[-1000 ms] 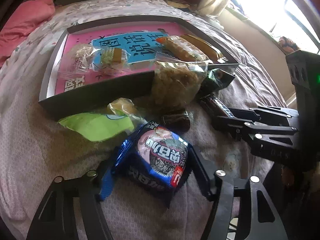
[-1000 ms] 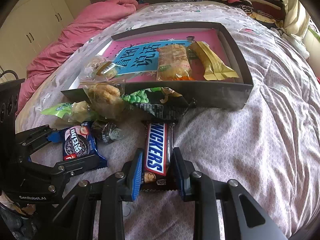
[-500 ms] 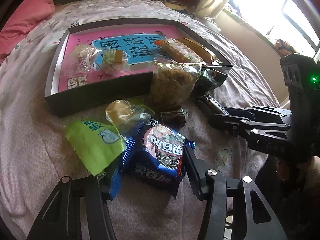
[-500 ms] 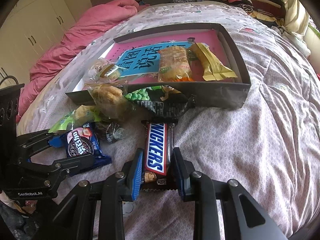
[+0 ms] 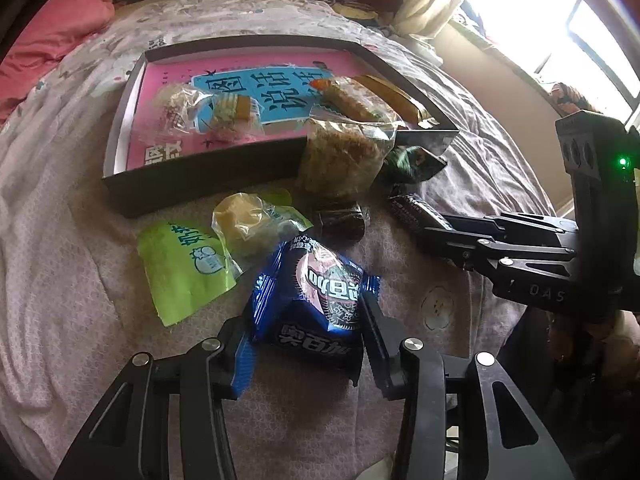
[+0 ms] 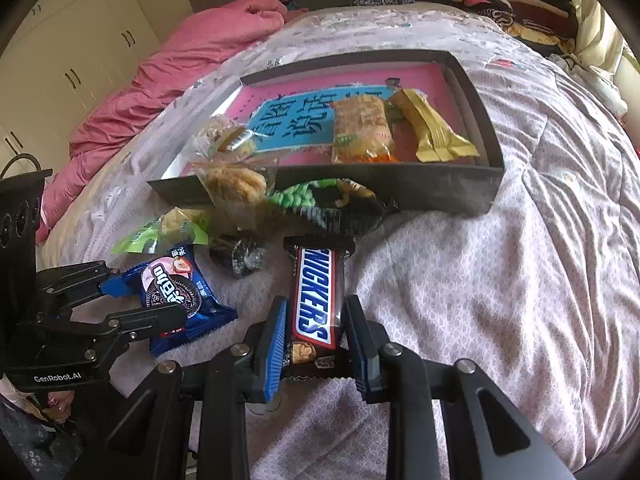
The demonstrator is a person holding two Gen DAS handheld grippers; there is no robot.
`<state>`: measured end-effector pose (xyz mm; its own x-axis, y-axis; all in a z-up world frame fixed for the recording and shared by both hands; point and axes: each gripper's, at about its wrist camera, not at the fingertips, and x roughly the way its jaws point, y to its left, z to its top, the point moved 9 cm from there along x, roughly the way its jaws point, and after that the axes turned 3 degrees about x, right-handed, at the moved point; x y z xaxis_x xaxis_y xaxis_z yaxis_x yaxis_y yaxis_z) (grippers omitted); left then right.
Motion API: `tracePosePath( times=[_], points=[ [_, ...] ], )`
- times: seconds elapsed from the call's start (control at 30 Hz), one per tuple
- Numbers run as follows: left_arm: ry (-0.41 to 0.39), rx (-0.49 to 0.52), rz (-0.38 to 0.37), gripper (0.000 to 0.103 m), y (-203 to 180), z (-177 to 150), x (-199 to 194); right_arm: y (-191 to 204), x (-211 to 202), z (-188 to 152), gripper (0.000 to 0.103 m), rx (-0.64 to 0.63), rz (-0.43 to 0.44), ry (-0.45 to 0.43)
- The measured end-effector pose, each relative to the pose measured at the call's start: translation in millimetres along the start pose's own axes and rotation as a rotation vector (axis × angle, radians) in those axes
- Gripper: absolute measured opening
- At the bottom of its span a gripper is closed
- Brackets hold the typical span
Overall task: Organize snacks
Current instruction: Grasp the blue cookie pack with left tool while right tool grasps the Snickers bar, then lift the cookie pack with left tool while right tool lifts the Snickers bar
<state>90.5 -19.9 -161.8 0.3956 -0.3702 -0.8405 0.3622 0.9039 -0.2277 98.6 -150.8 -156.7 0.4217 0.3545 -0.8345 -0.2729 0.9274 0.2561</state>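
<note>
"SNICKERS" on chocolate bar (image 6: 316,300); "GenRobot.AI" on hand-held gripper (image 6: 120,298).

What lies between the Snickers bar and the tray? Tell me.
The right gripper is shut on the Snickers bar. Ahead of it, a dark green-pea snack bag leans against the near wall of the tray. That wall also needs clearing.

A quilted bed (image 6: 500,280) bears a dark tray (image 6: 440,188), loose snack packets (image 5: 184,268) and a pink duvet (image 6: 192,64).

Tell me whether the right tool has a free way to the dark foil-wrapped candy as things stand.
Probably not yet: the right tool is shut on the Snickers bar. The candy lies uncovered just ahead to its left.
</note>
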Motion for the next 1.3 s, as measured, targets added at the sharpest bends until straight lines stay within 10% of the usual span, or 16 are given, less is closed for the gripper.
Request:
tracePosePath(
  times=[0.43, 1.3],
  points=[
    [0.024, 0.041, 0.018, 0.071, -15, 2, 21, 2, 14, 0, 0.029, 0.003, -0.006, 0.016],
    [0.003, -0.112, -0.097, 0.039, -1, 0, -7, 2, -4, 3, 0.029, 0.032, 0.043, -0.010]
  ],
)
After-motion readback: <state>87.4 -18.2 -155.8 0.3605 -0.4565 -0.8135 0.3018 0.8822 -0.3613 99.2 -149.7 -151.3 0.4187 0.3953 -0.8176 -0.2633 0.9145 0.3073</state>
